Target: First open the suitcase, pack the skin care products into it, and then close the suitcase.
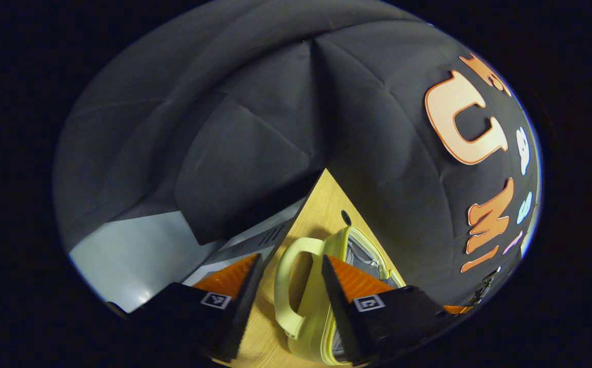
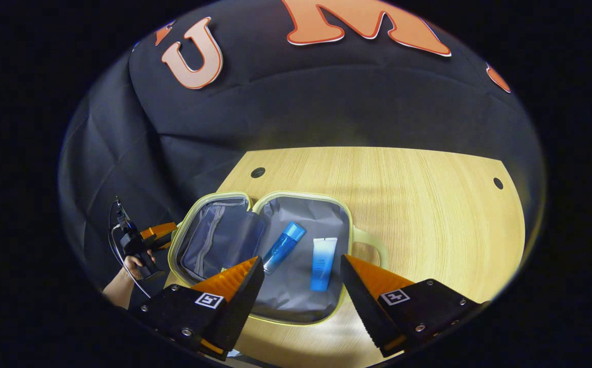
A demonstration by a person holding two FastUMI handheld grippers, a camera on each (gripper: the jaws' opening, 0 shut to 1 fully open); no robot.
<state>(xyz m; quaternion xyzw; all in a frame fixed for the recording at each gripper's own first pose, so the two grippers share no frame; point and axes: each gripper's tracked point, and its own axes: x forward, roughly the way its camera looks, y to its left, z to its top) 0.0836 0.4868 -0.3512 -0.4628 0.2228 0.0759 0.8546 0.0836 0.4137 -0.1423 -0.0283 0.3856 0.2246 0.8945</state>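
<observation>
A pale yellow suitcase [image 2: 362, 236] lies open on the wooden table [image 2: 403, 204], showing its grey lining. In its right half lie a blue bottle [image 2: 285, 247] and a blue-and-white tube [image 2: 322, 263]. My right gripper [image 2: 301, 276] hovers open just above that half, nothing between its fingers. The left gripper [image 2: 155, 232], held by a hand [image 2: 132, 265], sits at the outer edge of the raised left half [image 2: 214, 240]. In the left gripper view the suitcase's rim [image 1: 344, 243] and its handle [image 1: 288, 286] stand in the gap of my open left gripper [image 1: 291, 266], with neither finger clearly pressing on them.
The table has round cable holes [image 2: 257, 172] [image 2: 498, 183] near its back corners, and a wide bare stretch to the right of the suitcase. Beyond the table's left edge I see grey floor [image 1: 137, 245] and a grey panel [image 1: 255, 237] below.
</observation>
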